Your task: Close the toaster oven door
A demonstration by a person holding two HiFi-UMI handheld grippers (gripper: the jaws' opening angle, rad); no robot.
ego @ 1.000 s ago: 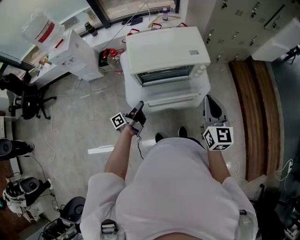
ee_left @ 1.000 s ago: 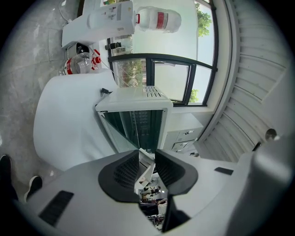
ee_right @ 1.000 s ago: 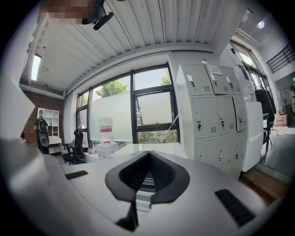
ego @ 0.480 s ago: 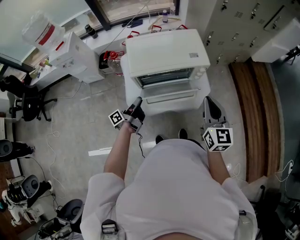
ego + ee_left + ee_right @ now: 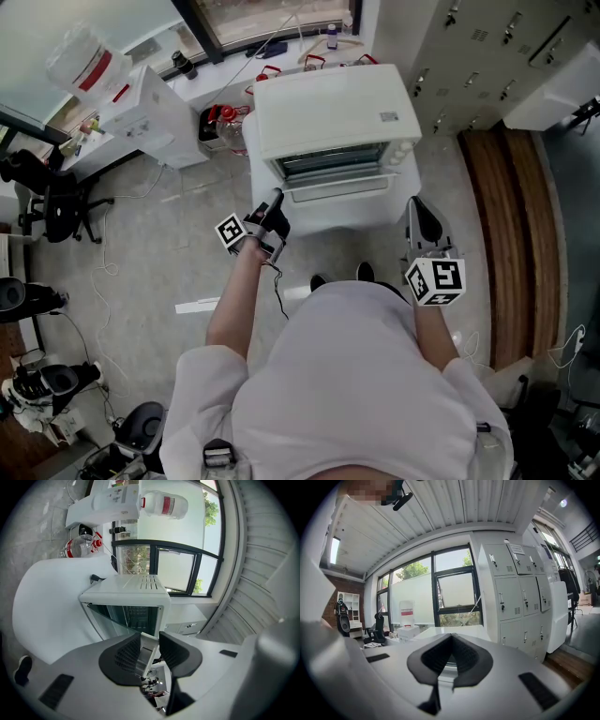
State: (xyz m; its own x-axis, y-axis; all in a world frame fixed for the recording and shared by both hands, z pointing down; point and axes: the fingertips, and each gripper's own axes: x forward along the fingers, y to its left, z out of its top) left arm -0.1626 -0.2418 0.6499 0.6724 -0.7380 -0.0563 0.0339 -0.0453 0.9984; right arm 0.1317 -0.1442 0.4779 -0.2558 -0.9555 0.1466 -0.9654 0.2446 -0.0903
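The white toaster oven (image 5: 333,103) stands on a white pedestal (image 5: 258,192), and its glass door (image 5: 339,185) is tilted partway up. My left gripper (image 5: 275,202) is at the door's left front corner. In the left gripper view the oven (image 5: 129,592) fills the middle. The door's white edge (image 5: 147,651) stands between the jaws of that gripper (image 5: 150,644), leaning on the left pad with a slit on the right. These jaws are opening. My right gripper (image 5: 419,217) hangs to the right of the pedestal. Its pads meet at the tips (image 5: 451,641) and hold nothing.
Grey lockers (image 5: 487,47) and a wooden strip of floor (image 5: 516,216) are at the right. A white box (image 5: 150,108), a water jug (image 5: 84,56) and an office chair (image 5: 52,202) stand at the left. Red-capped bottles (image 5: 220,117) sit beside the oven. Cables trail on the floor.
The oven door has swung upward toward the oven's front. My left gripper has risen with it and moved closer to the oven. The right gripper has hardly moved.
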